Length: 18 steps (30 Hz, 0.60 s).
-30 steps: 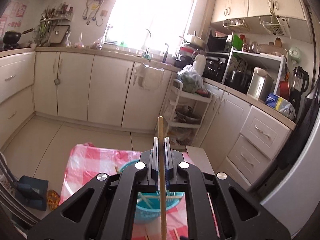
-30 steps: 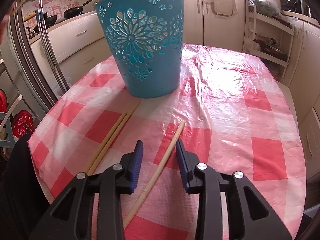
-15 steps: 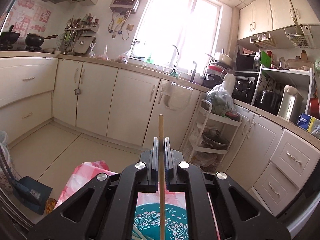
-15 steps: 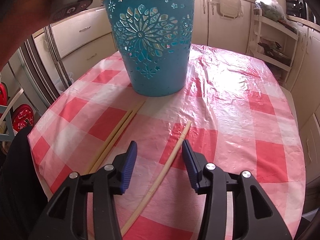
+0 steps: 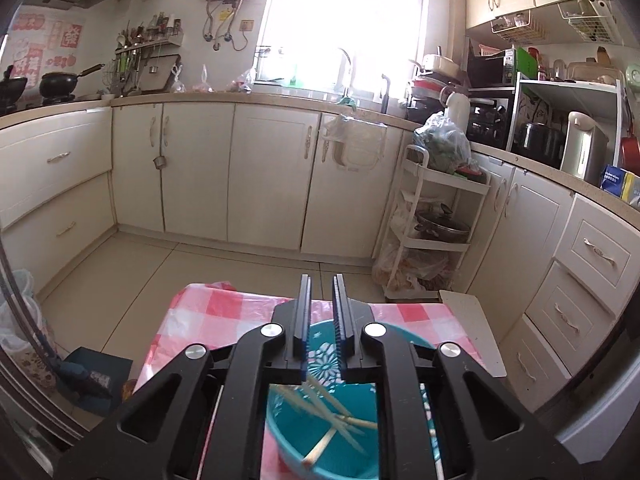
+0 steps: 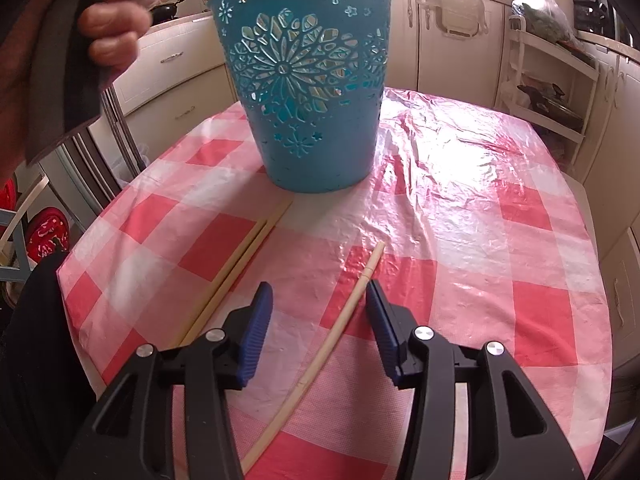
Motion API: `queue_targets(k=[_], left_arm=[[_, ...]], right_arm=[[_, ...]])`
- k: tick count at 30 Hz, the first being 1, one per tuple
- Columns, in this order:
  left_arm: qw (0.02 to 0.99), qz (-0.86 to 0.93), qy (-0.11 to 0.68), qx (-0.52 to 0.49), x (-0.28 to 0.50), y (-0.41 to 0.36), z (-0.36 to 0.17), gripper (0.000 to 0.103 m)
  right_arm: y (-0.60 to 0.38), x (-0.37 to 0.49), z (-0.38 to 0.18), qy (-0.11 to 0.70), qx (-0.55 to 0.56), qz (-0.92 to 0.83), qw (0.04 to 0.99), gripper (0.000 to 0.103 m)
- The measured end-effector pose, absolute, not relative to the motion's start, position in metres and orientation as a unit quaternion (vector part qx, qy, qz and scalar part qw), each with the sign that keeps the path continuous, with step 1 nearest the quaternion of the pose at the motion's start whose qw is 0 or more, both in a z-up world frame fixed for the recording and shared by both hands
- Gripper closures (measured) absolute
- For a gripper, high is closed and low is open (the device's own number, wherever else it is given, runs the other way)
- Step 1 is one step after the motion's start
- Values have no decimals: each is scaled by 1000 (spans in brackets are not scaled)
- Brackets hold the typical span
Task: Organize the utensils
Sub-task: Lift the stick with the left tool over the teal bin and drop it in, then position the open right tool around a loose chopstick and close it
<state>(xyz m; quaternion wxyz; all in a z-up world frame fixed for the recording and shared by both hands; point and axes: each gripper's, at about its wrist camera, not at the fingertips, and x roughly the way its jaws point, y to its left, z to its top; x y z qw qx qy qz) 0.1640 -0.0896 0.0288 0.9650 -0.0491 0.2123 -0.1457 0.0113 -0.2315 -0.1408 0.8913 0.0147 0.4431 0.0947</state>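
Your left gripper [image 5: 321, 320] is over the bin [image 5: 286, 436], jaws opening with nothing between them, and the sticks [image 5: 340, 420] already lie inside. Right gripper [image 6: 320, 320] hangs spread over the single chopstick [image 6: 344, 320] on the table [image 6: 520, 240], not pinching it. Centre that stick between the pads, drop straight down and squeeze near its middle. The pair [image 6: 236, 272] sits just left

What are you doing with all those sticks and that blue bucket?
Tidying chopsticks into the blue basket. The left gripper is above the basket, jaws opening, nothing between them; several chopsticks lie inside. The right gripper is open around a single chopstick on the checked tablecloth. A pair waits beside it.
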Motion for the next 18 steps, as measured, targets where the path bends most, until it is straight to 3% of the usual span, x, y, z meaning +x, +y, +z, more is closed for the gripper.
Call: queue_targets(k=[2,3,4,6,10,15,18], left_arm=[[972,-118,195,-59,146,-64,32,66],[975,-99,186,-66,137,-51,32,50],[978,-77,179,-73,128,-37,31,40],[977,-47,190,-81,117,-13,19,32],[958,-19,280,-63,116,9,-39,25],[927,-19,374,-27,127,5,-103,24],[917,-29,397,-15,130,-3,-119,23]], right_arm=[[-236,12,-140,444,31,99,890,55],[-238,12,-140,444,41,100,889,55],[-240,12,-140,444,49,100,889,55],[-242,12,-140,444,61,100,888,56],[-240,11,-140,442,58,85,891,62],[-233,10,-141,439,-10,50,897,90],[-217,6,-140,432,-75,63,897,96]])
